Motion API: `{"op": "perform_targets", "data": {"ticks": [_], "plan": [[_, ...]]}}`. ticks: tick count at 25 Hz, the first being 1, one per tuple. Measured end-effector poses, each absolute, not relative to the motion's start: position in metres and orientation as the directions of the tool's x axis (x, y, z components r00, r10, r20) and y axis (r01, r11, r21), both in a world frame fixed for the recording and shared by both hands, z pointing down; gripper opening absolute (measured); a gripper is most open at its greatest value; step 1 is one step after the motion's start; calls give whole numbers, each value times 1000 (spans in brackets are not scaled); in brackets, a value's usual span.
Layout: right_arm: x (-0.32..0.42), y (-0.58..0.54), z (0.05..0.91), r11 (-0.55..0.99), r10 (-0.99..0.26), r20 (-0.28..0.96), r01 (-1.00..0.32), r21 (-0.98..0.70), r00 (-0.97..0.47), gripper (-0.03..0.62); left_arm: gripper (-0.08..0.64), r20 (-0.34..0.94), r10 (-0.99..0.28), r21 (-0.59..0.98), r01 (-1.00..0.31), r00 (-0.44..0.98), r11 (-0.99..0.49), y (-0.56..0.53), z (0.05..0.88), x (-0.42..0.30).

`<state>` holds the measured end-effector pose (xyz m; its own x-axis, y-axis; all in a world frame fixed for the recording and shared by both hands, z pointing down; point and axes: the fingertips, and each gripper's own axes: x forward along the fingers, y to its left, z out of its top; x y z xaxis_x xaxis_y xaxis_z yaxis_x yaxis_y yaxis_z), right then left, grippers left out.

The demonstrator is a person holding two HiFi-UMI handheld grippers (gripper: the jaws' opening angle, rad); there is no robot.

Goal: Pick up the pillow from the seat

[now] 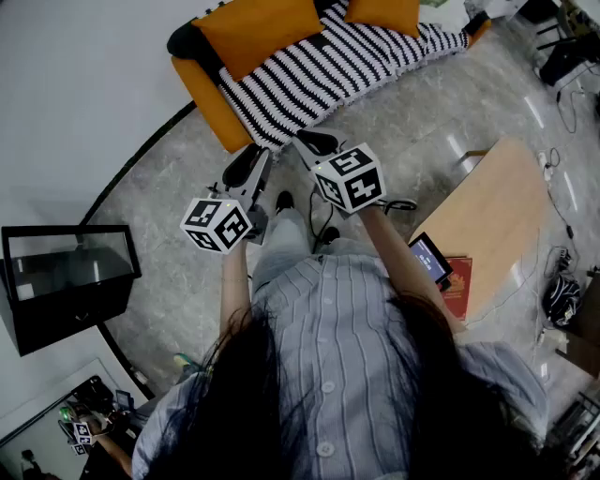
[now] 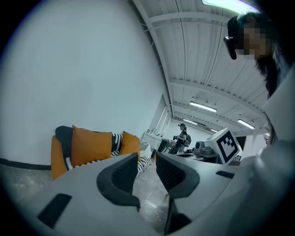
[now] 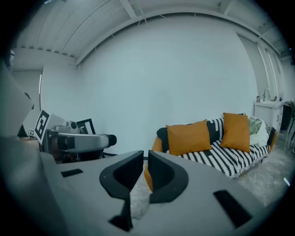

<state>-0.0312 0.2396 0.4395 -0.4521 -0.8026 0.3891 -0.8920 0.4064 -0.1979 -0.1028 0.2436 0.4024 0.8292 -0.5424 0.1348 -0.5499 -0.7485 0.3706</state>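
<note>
Two orange pillows lean on the back of an orange sofa (image 1: 202, 94) draped in a black-and-white striped blanket (image 1: 319, 70): a large pillow (image 1: 258, 28) at the left and a smaller pillow (image 1: 384, 14) at the right. Both grippers hover over the floor, well short of the sofa. My left gripper (image 1: 248, 167) has a small gap between its jaws with nothing in it. My right gripper (image 1: 314, 142) is shut and empty. The left gripper view shows the large pillow (image 2: 90, 145) past the left gripper (image 2: 146, 168). In the right gripper view it (image 3: 189, 137) lies beyond the right gripper (image 3: 145, 170).
A black glass-topped cabinet (image 1: 66, 281) stands on the left by the wall. A wooden table (image 1: 497, 216) at the right carries a phone (image 1: 431, 258) and a red book (image 1: 457, 286). Grey marble floor lies between me and the sofa. A person (image 2: 182, 138) stands far off.
</note>
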Motion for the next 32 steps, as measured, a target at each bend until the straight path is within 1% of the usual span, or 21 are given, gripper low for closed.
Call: {"op": "perform_targets", "data": {"ticks": [6, 11, 15, 18, 26, 32], "plan": [[-29, 245, 443, 407, -801, 389, -890, -205, -456, 44, 115, 149, -544, 373, -556, 826, -743, 246, 406, -102], [-21, 244, 438, 407, -817, 351, -889, -211, -457, 44, 112, 148, -563, 346, -576, 813, -740, 244, 403, -98], [-11, 240, 437, 397, -829, 332, -892, -215, -450, 44, 70, 136, -589, 305, -599, 797, -740, 245, 395, -97], [-8, 235, 438, 396, -829, 328, -890, -227, -452, 44, 67, 144, -605, 292, -617, 783, -730, 238, 395, -99], [-10, 198, 448, 404, -816, 335, -879, -252, -471, 44, 64, 160, -594, 313, -611, 789, -727, 200, 405, -98], [14, 144, 467, 360, -816, 378, -897, -256, -436, 44, 57, 178, -563, 340, -588, 807, -734, 130, 423, -79]]}}
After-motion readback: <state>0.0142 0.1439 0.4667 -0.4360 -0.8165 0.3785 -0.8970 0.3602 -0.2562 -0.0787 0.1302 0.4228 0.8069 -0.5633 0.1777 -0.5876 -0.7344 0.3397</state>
